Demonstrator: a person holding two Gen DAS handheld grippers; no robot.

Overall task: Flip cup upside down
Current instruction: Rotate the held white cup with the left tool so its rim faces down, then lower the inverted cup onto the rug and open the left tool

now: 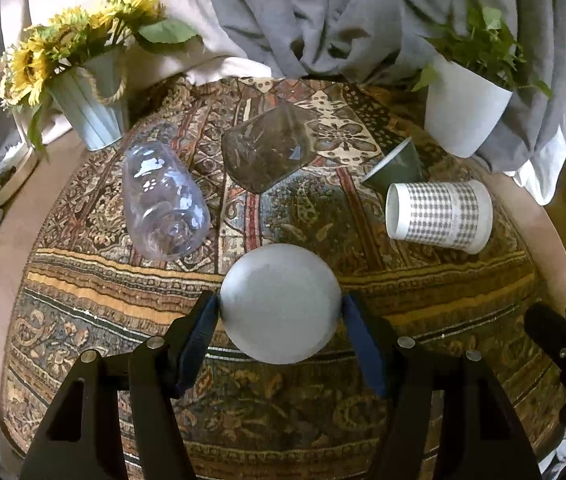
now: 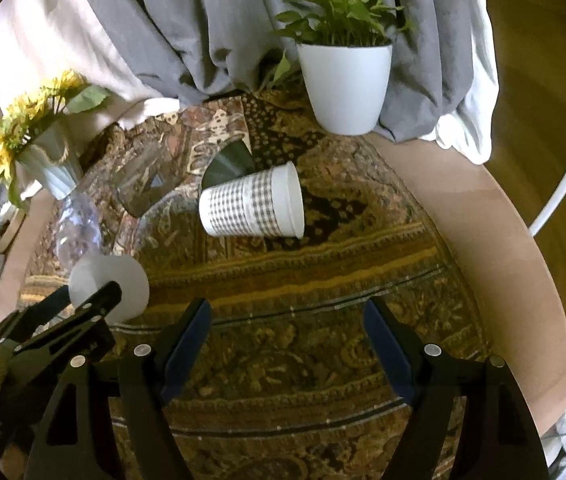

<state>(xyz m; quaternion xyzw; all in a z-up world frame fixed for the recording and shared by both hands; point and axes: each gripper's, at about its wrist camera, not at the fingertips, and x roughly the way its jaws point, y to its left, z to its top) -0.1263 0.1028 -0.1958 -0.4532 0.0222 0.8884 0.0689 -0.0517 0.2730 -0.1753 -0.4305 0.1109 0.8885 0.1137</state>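
Left hand-held gripper is clamped on the grey cup, closed base facing the lens, held above the patterned cloth on the worktop. Right hand-held gripper is spread wide, holding nothing, just right of the grey cup. Beyond the grey cup lie a checked cup, green cup, clear bottle. Risk: smooth round wall may slip from the pads mid-turn, or the cup may land tilted on soft cloth and topple.

Home setting, living-room feel: round wooden table under patterned oriental cloth, sunflower vase, potted green plant, draped grey and white fabric behind.
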